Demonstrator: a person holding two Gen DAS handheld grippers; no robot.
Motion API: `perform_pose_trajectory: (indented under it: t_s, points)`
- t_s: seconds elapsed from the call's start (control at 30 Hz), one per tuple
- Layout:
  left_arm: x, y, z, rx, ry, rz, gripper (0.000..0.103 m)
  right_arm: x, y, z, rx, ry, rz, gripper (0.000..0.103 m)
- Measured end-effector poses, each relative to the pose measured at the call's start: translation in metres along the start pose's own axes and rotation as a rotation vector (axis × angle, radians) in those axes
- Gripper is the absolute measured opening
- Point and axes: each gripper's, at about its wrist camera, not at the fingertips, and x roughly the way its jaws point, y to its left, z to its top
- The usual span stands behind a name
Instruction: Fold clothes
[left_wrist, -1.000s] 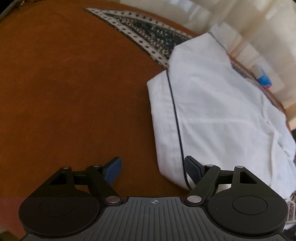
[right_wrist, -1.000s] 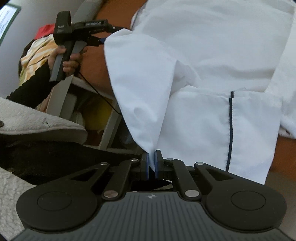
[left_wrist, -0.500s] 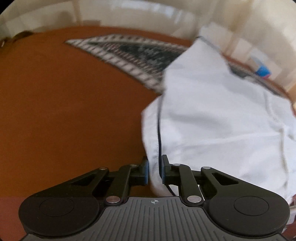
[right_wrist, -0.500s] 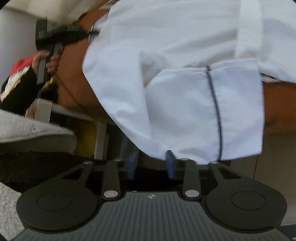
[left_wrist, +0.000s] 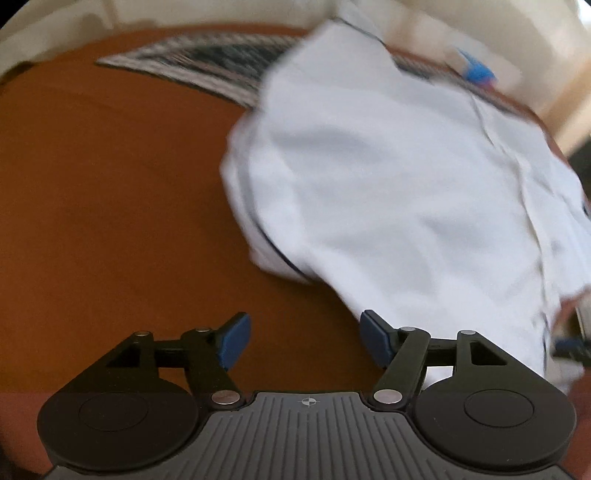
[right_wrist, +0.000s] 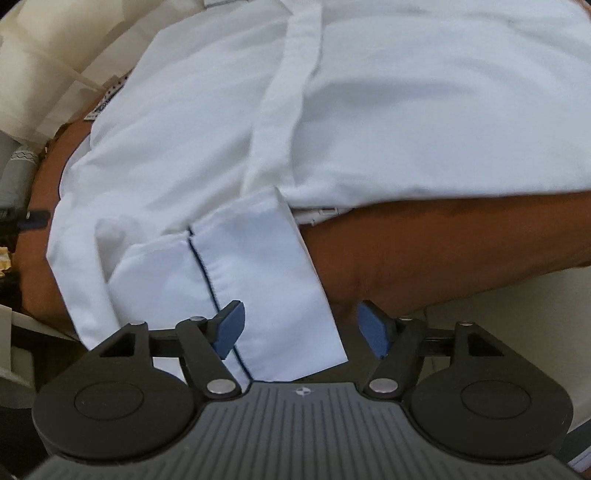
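White shirt (right_wrist: 369, 110) lies on brown bed (left_wrist: 110, 184), sleeve cuff (right_wrist: 255, 280) near its edge. Right gripper (right_wrist: 299, 326) jaws apart w/ cuff between, nearer. Left gripper (left_wrist: 304, 338) jaws apart, empty; shirt fwd-right.

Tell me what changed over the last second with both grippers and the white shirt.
Both let go: the right gripper, shut on the white shirt a second ago, stands open; the left gripper closed, then reopened. The shirt's sleeve cuff dropped flat. The orange surface is unchanged.
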Motion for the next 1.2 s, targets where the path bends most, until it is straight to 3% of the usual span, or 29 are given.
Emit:
perform_pose_trajectory:
  t_s: [0.07, 0.13, 0.17, 0.2, 0.23, 0.27, 0.3, 0.4, 0.53, 0.57, 0.6, 0.67, 0.73, 0.8, 0.83, 0.87, 0.9, 0.97, 1.0, 1.07, 1.13, 1.2]
  points:
    - [0.008, -0.014, -0.007, 0.005, 0.015, -0.01, 0.079, 0.01, -0.002, 0.0, 0.01, 0.008, 0.046, 0.073]
    - [0.016, -0.024, -0.007, -0.002, 0.017, -0.023, 0.073, 0.017, -0.006, 0.002, 0.041, 0.012, 0.129, 0.06]
    - [0.019, -0.029, -0.007, -0.008, 0.017, -0.03, 0.046, 0.016, -0.006, 0.002, 0.062, 0.019, 0.18, 0.023]
    - [0.02, -0.033, -0.006, -0.012, 0.021, -0.041, 0.031, 0.012, -0.006, 0.0, 0.078, 0.017, 0.224, 0.003]
    - [0.02, -0.035, -0.005, -0.011, 0.02, -0.038, 0.025, 0.003, -0.005, -0.003, 0.09, 0.004, 0.262, 0.003]
    - [0.019, -0.038, -0.003, 0.0, 0.009, -0.024, 0.009, -0.011, -0.004, -0.009, 0.097, -0.021, 0.283, 0.003]
    - [0.015, -0.04, -0.005, 0.017, -0.005, -0.012, 0.005, -0.024, -0.005, -0.016, 0.108, -0.038, 0.294, 0.003]
    - [0.012, -0.038, -0.007, 0.027, -0.005, -0.003, 0.004, -0.063, -0.012, -0.052, 0.166, -0.053, 0.282, 0.003]
    - [0.015, -0.034, -0.01, 0.038, 0.014, 0.015, 0.004, -0.062, -0.024, -0.107, 0.259, 0.073, 0.219, 0.003]
    - [0.016, -0.034, -0.011, 0.043, 0.019, 0.02, 0.009, -0.058, -0.024, -0.12, 0.278, 0.107, 0.217, 0.003]
    - [0.017, -0.035, -0.011, 0.047, 0.024, 0.026, 0.017, -0.055, -0.022, -0.131, 0.294, 0.129, 0.226, 0.003]
    - [0.018, -0.035, -0.013, 0.056, 0.034, 0.036, 0.049, -0.051, -0.017, -0.149, 0.327, 0.151, 0.248, 0.003]
    - [0.02, -0.035, -0.014, 0.058, 0.035, 0.043, 0.07, -0.047, -0.012, -0.159, 0.345, 0.157, 0.264, 0.003]
    - [0.023, -0.035, -0.014, 0.047, 0.027, 0.048, 0.07, -0.046, -0.009, -0.162, 0.363, 0.158, 0.279, 0.003]
    - [0.025, -0.035, -0.014, 0.039, 0.024, 0.053, 0.056, -0.048, -0.011, -0.162, 0.371, 0.16, 0.281, 0.003]
    - [0.026, -0.036, -0.014, 0.036, 0.028, 0.049, 0.015, -0.05, -0.016, -0.164, 0.374, 0.165, 0.272, 0.003]
    - [0.027, -0.036, -0.013, 0.034, 0.034, 0.043, 0.007, -0.052, -0.02, -0.165, 0.372, 0.176, 0.258, 0.003]
    - [0.027, -0.036, -0.012, 0.049, 0.038, 0.041, 0.007, -0.052, -0.022, -0.162, 0.345, 0.216, 0.212, 0.005]
    - [0.025, -0.037, -0.013, 0.07, 0.036, 0.047, 0.008, -0.05, -0.021, -0.158, 0.324, 0.23, 0.181, 0.011]
    - [0.018, -0.037, -0.014, 0.101, 0.035, 0.047, 0.035, -0.055, -0.023, -0.154, 0.296, 0.251, 0.109, 0.019]
    - [0.003, -0.041, -0.015, 0.149, 0.009, 0.038, 0.044, -0.066, -0.03, -0.146, 0.299, 0.22, 0.061, 0.022]
    - [-0.015, -0.048, -0.016, 0.201, -0.028, 0.027, 0.053, -0.086, -0.037, -0.132, 0.326, 0.132, 0.038, 0.022]
